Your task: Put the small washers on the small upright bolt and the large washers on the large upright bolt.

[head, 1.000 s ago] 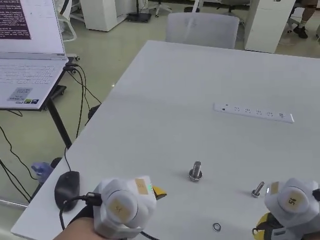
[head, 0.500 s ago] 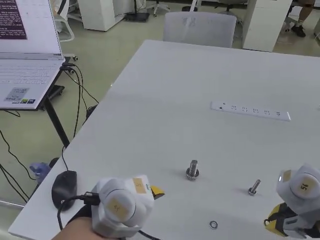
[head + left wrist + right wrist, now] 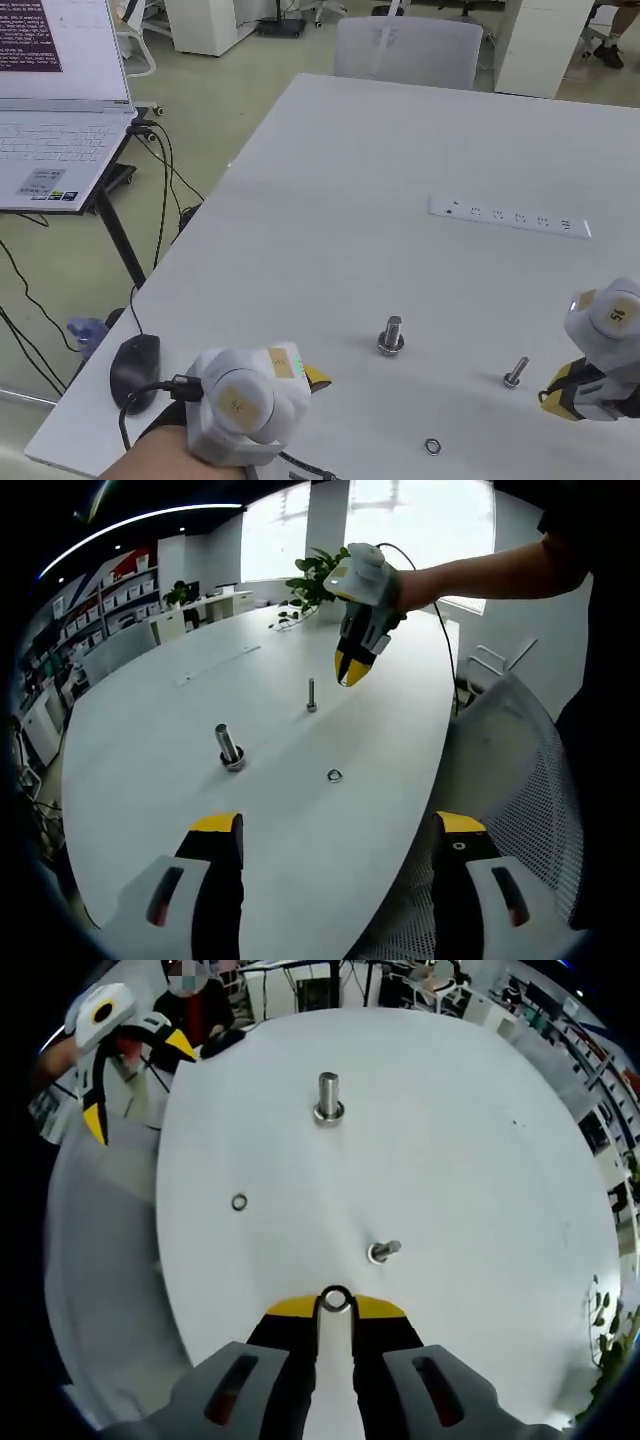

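Pinching a washer (image 3: 325, 1300) between its shut jaw tips, the right gripper (image 3: 337, 1307) carries the ring at its very front. In the right gripper view the small bolt (image 3: 383, 1251) sits just beyond the tips at about 1 o'clock, and the large bolt (image 3: 328, 1097) stands well off at 12 o'clock. The held washer is a thin silvery ring seen face-on, its hole clear. A loose washer (image 3: 239, 1202) lies flat on the white table (image 3: 480, 1140) at 10 o'clock. The left gripper (image 3: 330, 825) hangs with jaws wide apart and nothing between them, the loose washer at its 12 o'clock. A second ago in the head view the right gripper's yellow tips sat at 6 o'clock of the small bolt; now they sit nearer, at about 4 o'clock. The left gripper and loose washer have kept their places
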Demonstrator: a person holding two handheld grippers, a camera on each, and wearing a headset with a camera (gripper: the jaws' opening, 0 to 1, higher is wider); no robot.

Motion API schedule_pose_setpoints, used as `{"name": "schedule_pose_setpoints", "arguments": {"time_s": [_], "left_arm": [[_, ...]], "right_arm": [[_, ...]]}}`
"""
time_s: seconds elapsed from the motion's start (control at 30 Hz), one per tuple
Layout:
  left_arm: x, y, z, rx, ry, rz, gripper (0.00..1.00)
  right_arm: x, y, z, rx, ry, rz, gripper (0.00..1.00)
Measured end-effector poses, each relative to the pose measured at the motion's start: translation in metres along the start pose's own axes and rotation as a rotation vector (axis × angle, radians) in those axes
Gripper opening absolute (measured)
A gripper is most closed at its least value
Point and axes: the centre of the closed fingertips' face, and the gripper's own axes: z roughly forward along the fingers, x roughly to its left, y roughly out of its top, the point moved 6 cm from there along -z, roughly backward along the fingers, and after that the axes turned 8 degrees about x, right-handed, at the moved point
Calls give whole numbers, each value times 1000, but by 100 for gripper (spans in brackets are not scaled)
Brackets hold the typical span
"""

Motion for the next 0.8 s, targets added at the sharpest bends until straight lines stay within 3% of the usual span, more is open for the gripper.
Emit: {"name": "schedule_pose_setpoints", "arguments": {"time_s": [0.47,0.8], "left_arm": [[2,-5,1,10,6,-7,76],[6,-8,0,10,10,-13,76]], "right_arm": [[-29,18,-4,-10,-43,-5,12],[-23,30,-5,-14,-50,-16,12]]}}
